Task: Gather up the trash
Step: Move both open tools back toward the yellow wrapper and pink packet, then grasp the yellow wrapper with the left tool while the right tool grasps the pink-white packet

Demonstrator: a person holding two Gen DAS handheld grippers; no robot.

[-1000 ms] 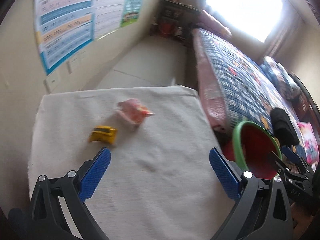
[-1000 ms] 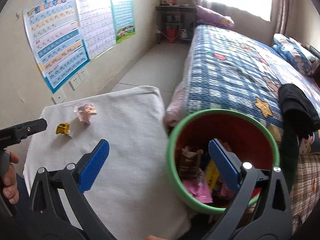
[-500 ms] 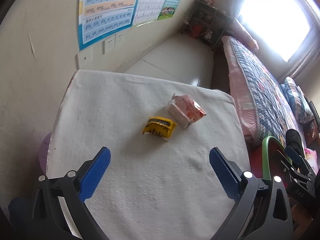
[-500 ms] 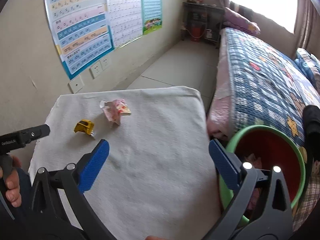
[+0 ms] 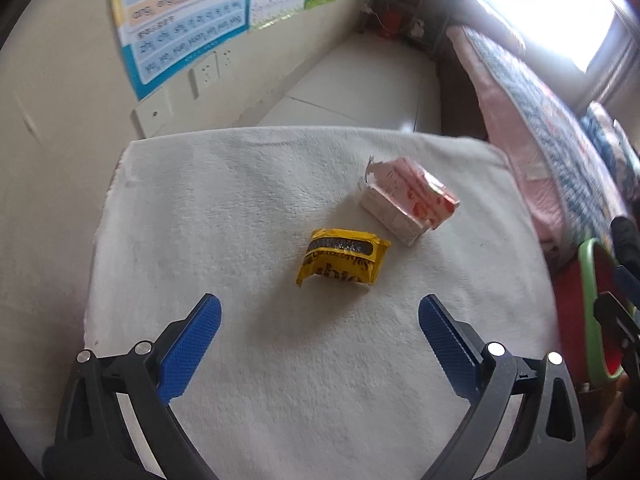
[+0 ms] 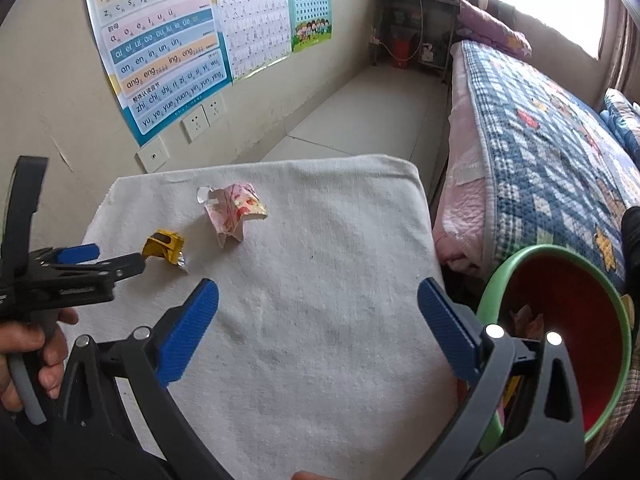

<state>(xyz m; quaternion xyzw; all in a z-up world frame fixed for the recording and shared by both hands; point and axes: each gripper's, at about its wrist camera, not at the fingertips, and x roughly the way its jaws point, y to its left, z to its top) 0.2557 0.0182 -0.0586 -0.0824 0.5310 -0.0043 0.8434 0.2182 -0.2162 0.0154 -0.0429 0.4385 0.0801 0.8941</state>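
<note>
A yellow wrapper (image 5: 342,258) lies on the white cloth-covered table (image 5: 240,208), just ahead of my open, empty left gripper (image 5: 320,312). A torn pink-and-white carton (image 5: 408,204) lies beyond it to the right. In the right wrist view the wrapper (image 6: 164,246) and carton (image 6: 234,210) sit at the table's far left, with the left gripper (image 6: 100,260) right beside the wrapper. My right gripper (image 6: 318,300) is open and empty above the table's near right part. A green-rimmed red bin (image 6: 560,320) with trash inside stands right of the table.
The bin's rim also shows in the left wrist view (image 5: 588,280). A bed with a blue patchwork quilt (image 6: 540,152) runs along the right. A wall with posters (image 6: 160,40) and sockets stands behind the table. Bare floor (image 6: 360,120) lies beyond the table's far edge.
My left gripper has moved in toward the yellow wrapper, which now sits close ahead. My right gripper has swung left from above the bin to over the table.
</note>
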